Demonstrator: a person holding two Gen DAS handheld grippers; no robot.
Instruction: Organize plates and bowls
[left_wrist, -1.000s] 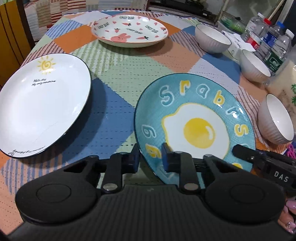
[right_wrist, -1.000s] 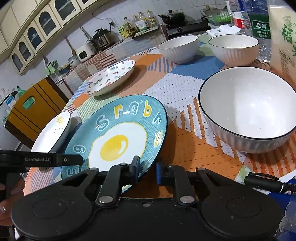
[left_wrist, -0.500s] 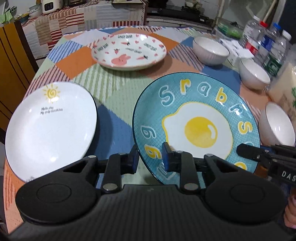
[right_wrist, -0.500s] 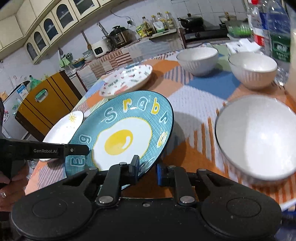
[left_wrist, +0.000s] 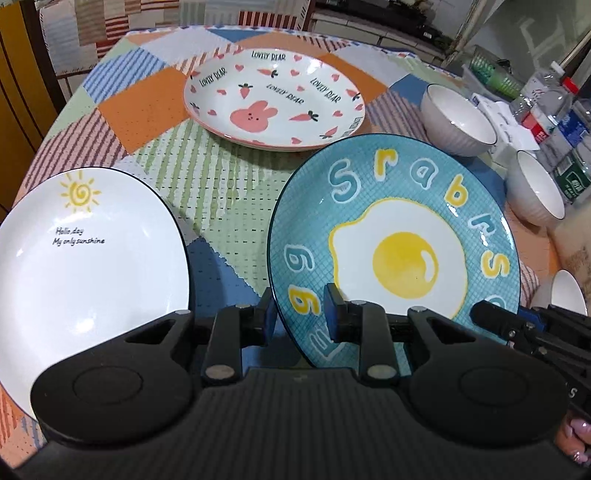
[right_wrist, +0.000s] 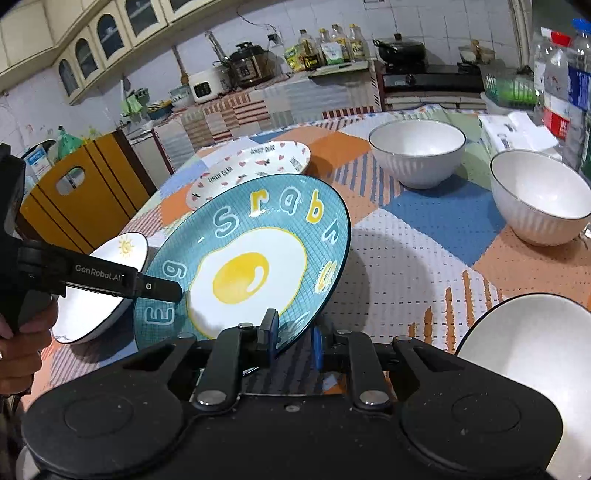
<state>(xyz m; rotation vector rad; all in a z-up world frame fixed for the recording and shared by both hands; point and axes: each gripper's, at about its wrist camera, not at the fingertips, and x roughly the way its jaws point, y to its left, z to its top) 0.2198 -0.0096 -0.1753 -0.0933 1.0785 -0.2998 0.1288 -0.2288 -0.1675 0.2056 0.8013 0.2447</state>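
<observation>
Both grippers pinch the near rim of the egg plate (left_wrist: 395, 236), which hangs tilted above the cloth (left_wrist: 221, 184) with its far edge raised. Left gripper (left_wrist: 298, 317) has its pads closed onto the rim at the lower left, one pad over the face and one behind; right gripper (right_wrist: 293, 330) is likewise closed on the rim at the lower right, and in its view the plate (right_wrist: 243, 258) slopes steeply down to the left.

My main worry is slip. Each grip is a narrow bite on a glazed edge, and the plate's weight sits well out beyond the pads. If the two hands drift apart or twist against each other, one grip could let go and the plate would swing on the other.

Just left lies the sun plate (left_wrist: 85, 266), flat on the cloth and near the egg plate's edge. A careless lowering there could knock rim on rim and chip either one. On the right a bowl (right_wrist: 532, 373) sits close by the right gripper, so a wide swing of that hand could bump it.

Further off, the bunny plate (left_wrist: 275, 99) looks like a possible stacking spot, though I can't tell which is intended. Dropping the egg plate off-centre onto it would leave the pile rocking. Two more bowls (right_wrist: 417, 151) stand at the far right, near the bottles (right_wrist: 561, 74), which a long reach might topple.
</observation>
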